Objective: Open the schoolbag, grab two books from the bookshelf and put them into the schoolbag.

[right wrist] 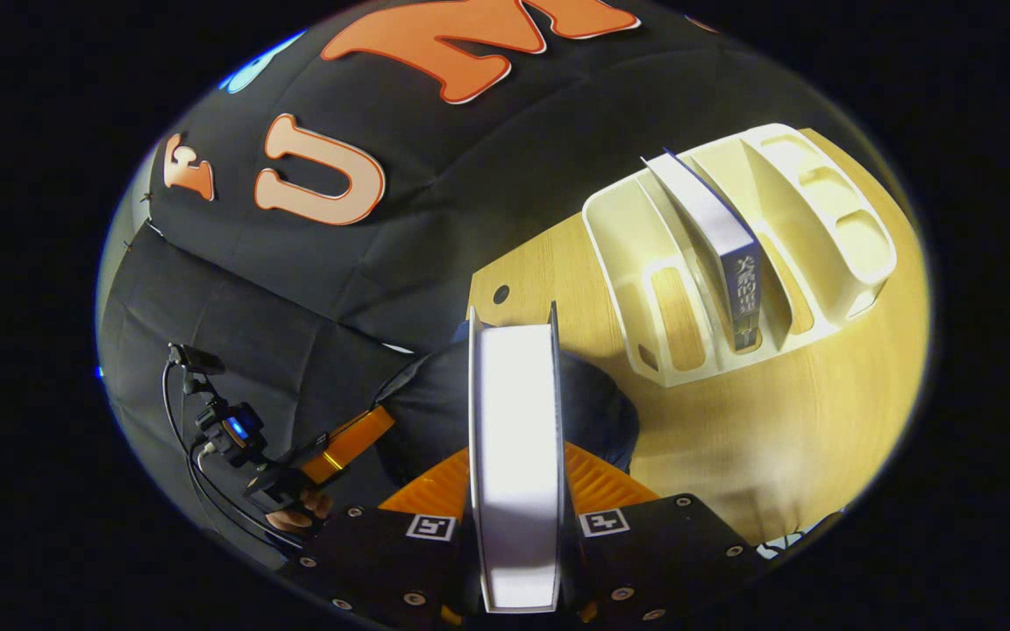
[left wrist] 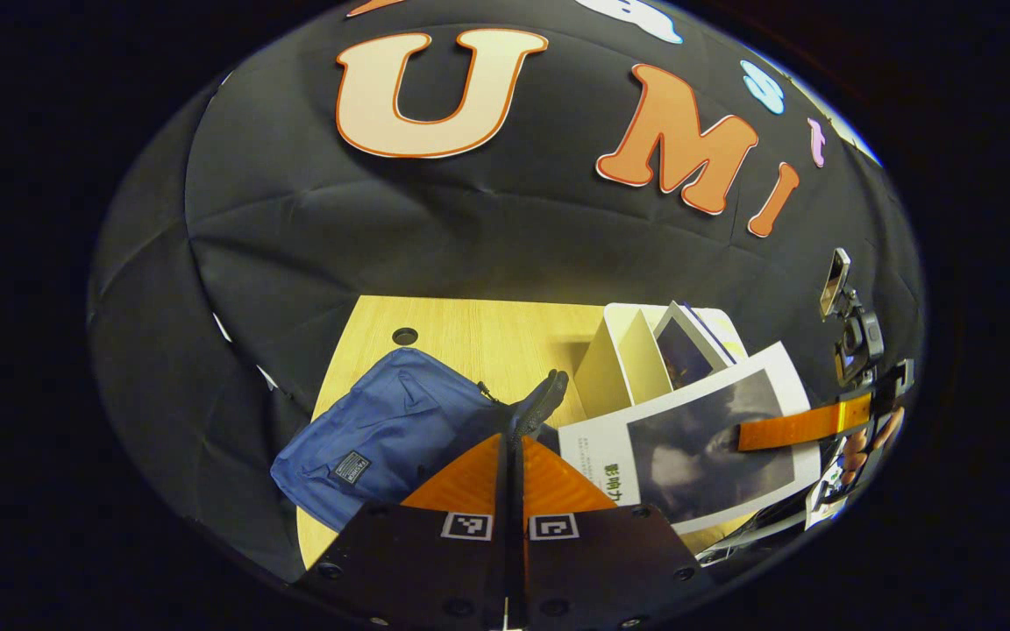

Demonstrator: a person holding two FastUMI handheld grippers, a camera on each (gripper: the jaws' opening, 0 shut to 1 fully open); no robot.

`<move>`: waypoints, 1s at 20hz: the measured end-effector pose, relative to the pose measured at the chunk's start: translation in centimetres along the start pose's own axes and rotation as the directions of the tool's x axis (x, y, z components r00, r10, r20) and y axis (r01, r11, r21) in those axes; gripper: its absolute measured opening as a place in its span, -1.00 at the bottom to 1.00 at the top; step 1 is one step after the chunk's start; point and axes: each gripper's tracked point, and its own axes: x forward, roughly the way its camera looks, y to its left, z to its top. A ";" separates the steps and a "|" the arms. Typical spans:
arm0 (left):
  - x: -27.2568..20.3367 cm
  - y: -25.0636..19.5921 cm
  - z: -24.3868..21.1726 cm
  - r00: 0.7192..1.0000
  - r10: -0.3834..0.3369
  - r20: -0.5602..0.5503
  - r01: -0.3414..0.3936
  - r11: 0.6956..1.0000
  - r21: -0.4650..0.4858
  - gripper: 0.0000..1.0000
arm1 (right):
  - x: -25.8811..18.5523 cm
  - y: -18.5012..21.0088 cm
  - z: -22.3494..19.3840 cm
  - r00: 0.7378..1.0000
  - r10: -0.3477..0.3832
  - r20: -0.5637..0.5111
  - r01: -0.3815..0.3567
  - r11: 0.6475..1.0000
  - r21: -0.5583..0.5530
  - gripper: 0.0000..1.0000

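Note:
The blue schoolbag lies on the wooden table, left of the white bookshelf. My left gripper is shut, pinching a black flap at the bag's edge and lifting it. My right gripper is shut on a white-covered book, held edge-on just above the dark bag. From the left gripper view that book shows a grey cover picture, with a finger of the right gripper lying across it. A second book with a blue spine stands in the bookshelf.
The bookshelf's other slots hold nothing. The table has a round cable hole near its far edge. A device on a stand rises at the right. The left gripper and the hand holding it sit left of the bag.

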 end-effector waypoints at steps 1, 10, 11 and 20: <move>0.0 0.0 0.0 1.000 -0.004 -0.003 0.004 1.000 0.000 -0.97 | 0.7 -0.1 -0.5 1.000 0.005 0.000 -0.005 1.000 0.027 -0.27; 0.5 -0.7 -0.5 0.998 -0.035 -0.044 0.035 0.999 0.014 -0.97 | 5.2 -2.2 -3.8 0.997 0.029 0.077 -0.046 0.973 0.227 -0.28; 0.6 -1.0 -0.5 0.998 -0.041 -0.050 0.042 0.999 0.015 -0.97 | 5.9 -2.2 -4.1 0.996 0.029 0.083 -0.048 0.971 0.234 -0.27; 0.9 -2.7 -0.8 0.995 -0.063 -0.082 0.068 0.996 0.057 -0.98 | 14.1 -1.8 -6.3 0.993 0.066 0.095 -0.098 0.921 0.378 -0.26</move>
